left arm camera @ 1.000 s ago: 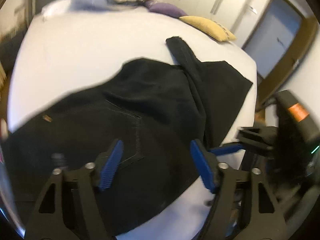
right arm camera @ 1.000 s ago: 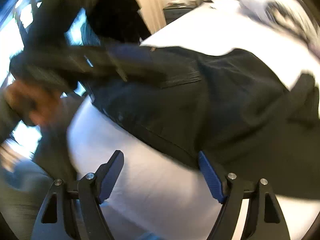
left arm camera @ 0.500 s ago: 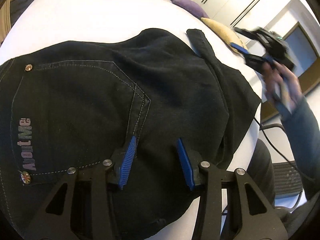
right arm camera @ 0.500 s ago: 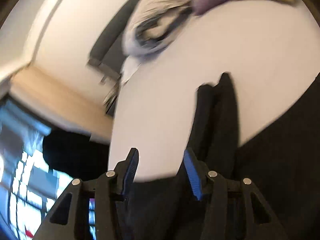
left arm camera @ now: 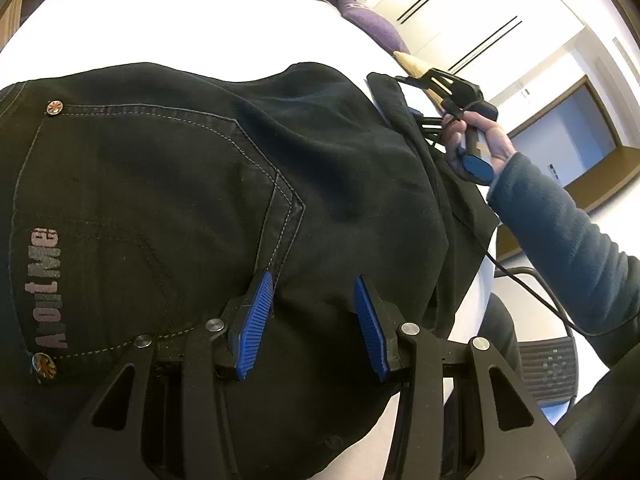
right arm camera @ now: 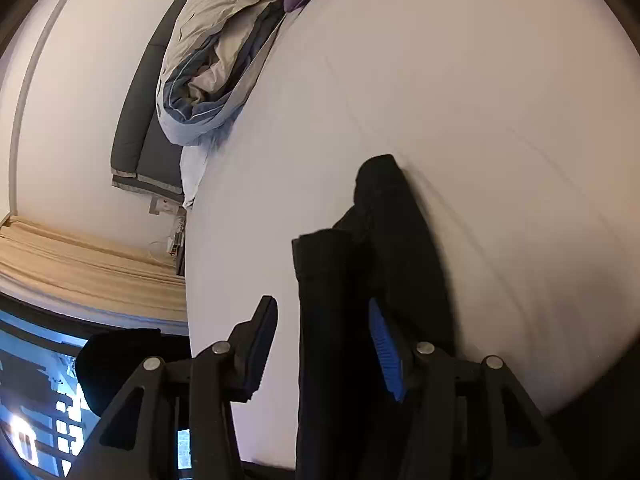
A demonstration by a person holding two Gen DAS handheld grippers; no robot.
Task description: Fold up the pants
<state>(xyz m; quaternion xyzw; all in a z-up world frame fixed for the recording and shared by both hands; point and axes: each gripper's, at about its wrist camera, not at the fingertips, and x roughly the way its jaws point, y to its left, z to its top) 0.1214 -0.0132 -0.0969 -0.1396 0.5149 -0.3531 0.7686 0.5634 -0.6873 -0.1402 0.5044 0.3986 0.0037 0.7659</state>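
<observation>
Pants (left arm camera: pixel 192 208), one black pair, lie spread on the white bed (left arm camera: pixel 160 12), seat side up, so that the back pocket (left arm camera: pixel 152 184) with its pale stitching faces the left camera. I count two metal studs on this pocket, one at each corner on the waistband side, and one printed word along its edge. The legs run away from the pocket toward the far edge of the bed, where the hems (right arm camera: pixel 344 248) lie one partly over the other.

Left tongs (left arm camera: pixel 312 320) hover just beyond the pointed end of the pocket. Their blue pads stand apart with flat cloth under them and no fold pinched between, so I judge them open, probably placed to take the seat end.

Right tongs (right arm camera: pixel 320 344) are at the hems, far from the pocket. Their jaws are closing, and the hem of one leg stands between them; one pad looks to touch the cloth, the other is still clear of it. A hand (left arm camera: pixel 476 140) in a dark sleeve carries this tool. I think each end is taken so that the hems can be brought over toward the waist.

Beyond the hems I count one crumpled duvet (right arm camera: pixel 212 68), one purple pillow (left arm camera: pixel 372 28) and one yellow one.
</observation>
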